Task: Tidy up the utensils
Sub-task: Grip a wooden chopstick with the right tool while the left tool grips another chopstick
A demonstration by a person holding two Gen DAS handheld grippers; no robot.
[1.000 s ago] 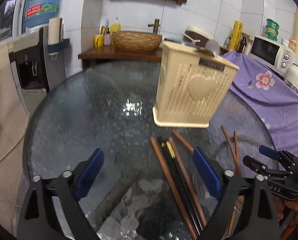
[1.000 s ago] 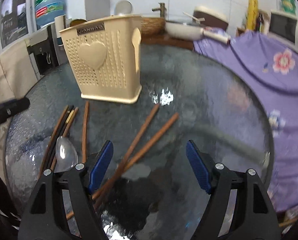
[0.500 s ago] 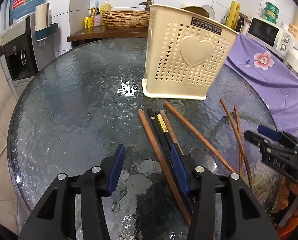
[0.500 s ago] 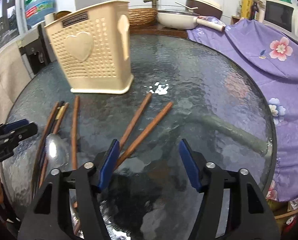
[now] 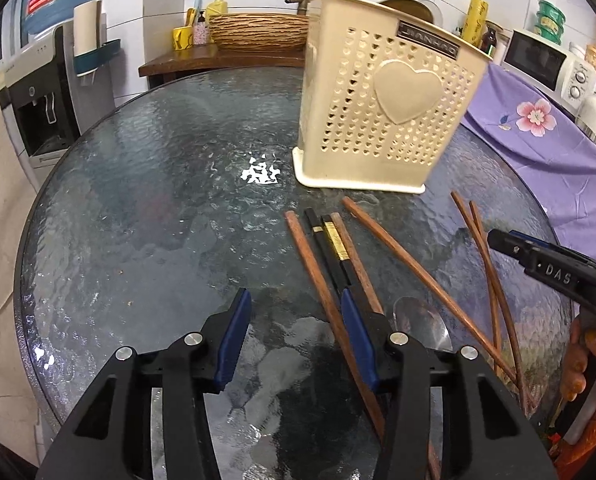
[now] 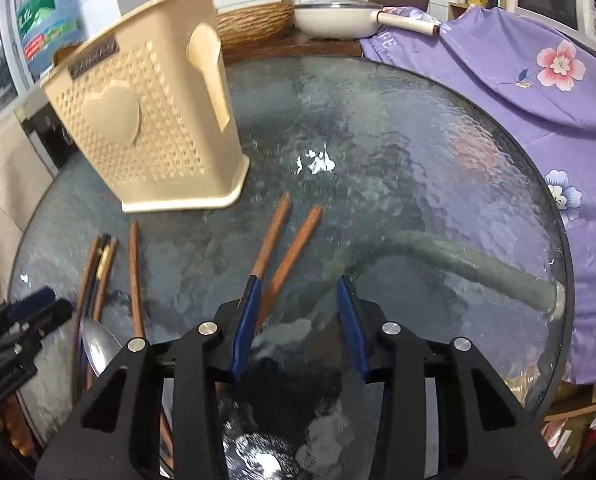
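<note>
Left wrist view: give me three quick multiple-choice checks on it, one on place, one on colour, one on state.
1. Where is the spoon?
A. in the basket
B. on the glass table among the chopsticks
C. held by a tool

2. What colour is the utensil basket?
A. cream
B. blue
C. green

3. How does the basket stand?
A. on its side
B. upside down
C. upright

Answers: 1 B, its bowl lies on the glass table beside the brown chopsticks. 2 A, its perforated walls are cream. 3 C, its base sits flat and its opening faces up.
</note>
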